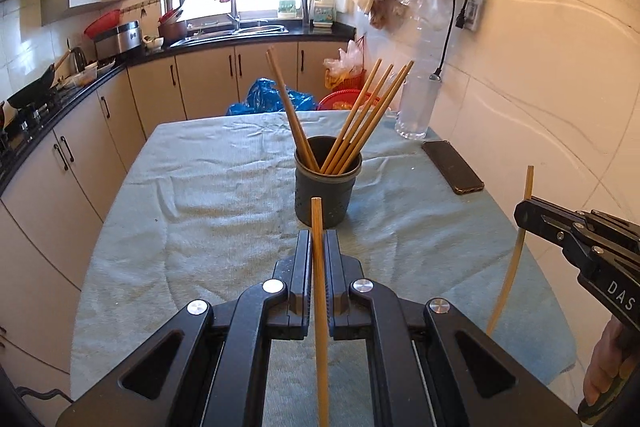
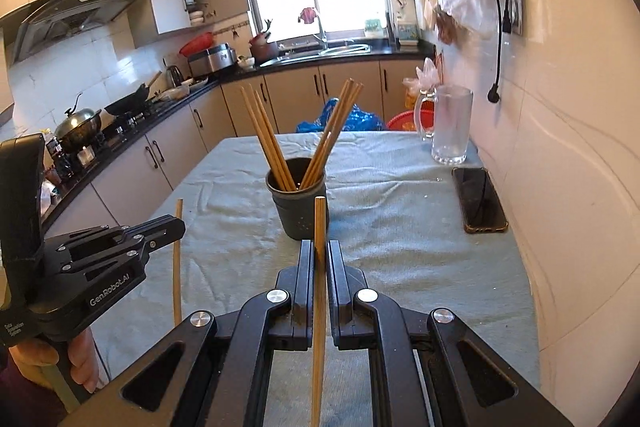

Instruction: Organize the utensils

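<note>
Two chopsticks are up, one clamped upright in each closed gripper. On the table (image 1: 224, 187), the holder (image 1: 326, 183) sits mid-frame, already bristling. Left gripper (image 1: 319, 243) pinches its stick (image 1: 320, 307); right gripper (image 2: 320, 251) pinches its own (image 2: 319, 307). Go one at a time, tip lowered into a gap between leaning sticks.

The lower end of the chopstick (image 1: 320, 307) in my left jaws runs off the picture's bottom edge; so does my right chopstick (image 2: 319, 327). The holder (image 1: 326, 183) hides its sticks' lower ends.
</note>
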`<state>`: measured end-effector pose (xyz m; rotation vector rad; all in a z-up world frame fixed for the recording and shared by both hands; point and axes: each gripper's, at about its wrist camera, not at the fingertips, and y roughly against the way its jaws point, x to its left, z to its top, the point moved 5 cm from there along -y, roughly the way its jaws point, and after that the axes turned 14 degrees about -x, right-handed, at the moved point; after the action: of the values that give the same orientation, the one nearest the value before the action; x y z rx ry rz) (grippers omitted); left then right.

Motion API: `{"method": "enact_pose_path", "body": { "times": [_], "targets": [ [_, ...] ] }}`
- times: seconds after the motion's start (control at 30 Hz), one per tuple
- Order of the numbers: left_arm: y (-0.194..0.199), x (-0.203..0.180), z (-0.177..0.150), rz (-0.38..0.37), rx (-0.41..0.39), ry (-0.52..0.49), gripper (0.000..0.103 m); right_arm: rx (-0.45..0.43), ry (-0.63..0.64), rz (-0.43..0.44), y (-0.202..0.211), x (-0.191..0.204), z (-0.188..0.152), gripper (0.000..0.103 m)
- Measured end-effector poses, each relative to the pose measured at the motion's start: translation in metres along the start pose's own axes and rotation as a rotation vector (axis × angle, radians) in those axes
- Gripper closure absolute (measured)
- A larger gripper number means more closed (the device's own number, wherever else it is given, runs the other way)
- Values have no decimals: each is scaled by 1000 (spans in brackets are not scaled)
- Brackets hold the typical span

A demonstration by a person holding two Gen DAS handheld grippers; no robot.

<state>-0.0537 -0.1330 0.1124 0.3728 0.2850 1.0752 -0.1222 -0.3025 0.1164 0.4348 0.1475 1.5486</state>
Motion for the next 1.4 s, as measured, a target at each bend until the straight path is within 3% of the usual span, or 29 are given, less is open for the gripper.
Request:
{"method": "enact_pose_path", "body": {
  "times": [0.7,1.4],
  "targets": [
    [45,-11,13,-21,-93,-12,98,-79,22,4,34,9,11,96],
    [56,-22,27,-61,-117,-26,98,-122,6,-1,43,6,24,96]
  ]
}}
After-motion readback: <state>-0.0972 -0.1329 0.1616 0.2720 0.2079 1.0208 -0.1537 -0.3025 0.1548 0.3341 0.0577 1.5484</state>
